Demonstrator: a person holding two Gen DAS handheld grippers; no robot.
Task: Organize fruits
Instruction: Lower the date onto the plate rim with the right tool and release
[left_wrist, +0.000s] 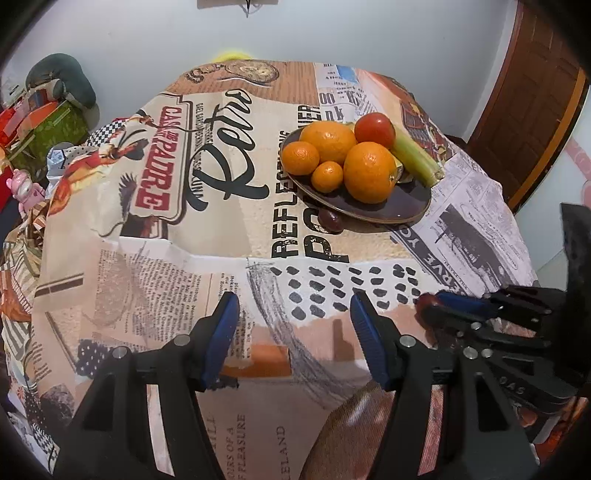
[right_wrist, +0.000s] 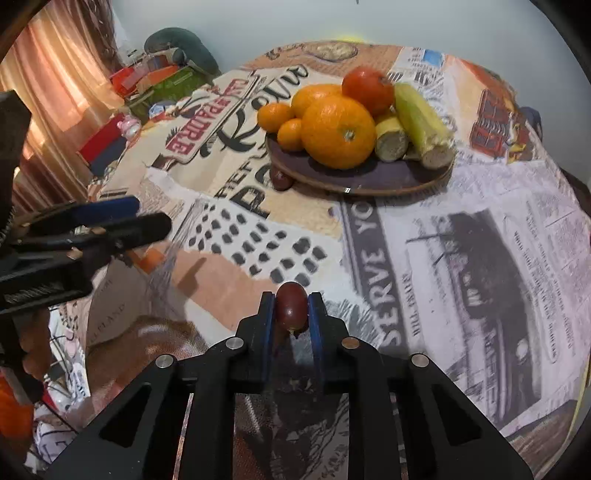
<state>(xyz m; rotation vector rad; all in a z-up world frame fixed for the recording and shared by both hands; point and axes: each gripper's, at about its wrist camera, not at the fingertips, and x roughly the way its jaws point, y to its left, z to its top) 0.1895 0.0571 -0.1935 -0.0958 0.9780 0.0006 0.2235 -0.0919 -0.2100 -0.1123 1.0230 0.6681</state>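
1. The grape (right_wrist: 291, 306) is pinched in my right claw (right_wrist: 291, 314), clear of the table (right_wrist: 480, 258) as far as I can judge. Its long axis runs along the fingers, toward 12 o'clock in the right wrist view; the stem end seems to face back toward 6.
2. My left claw (left_wrist: 293, 332) is spread wide and holds nothing. It hovers over the cloth at the near edge, with the right claw at its 3 o'clock.
3. The plate (right_wrist: 369, 177) sits well ahead, at 12 to 1 o'clock from the grape. It already carries two oranges (right_wrist: 338, 131), two mandarins (right_wrist: 275, 116), a tomato (right_wrist: 367, 88) and two pieces of green-yellow stalk, maybe cane (right_wrist: 421, 122).
4. A second grape (right_wrist: 280, 179) lies on the cloth, touching the plate's rim at its 8 o'clock, partly tucked under it.
5. My judgement: most of the sorting is done. What is left is to set the held grape on the plate, probably in the bare front part, and then fetch the one by the rim.
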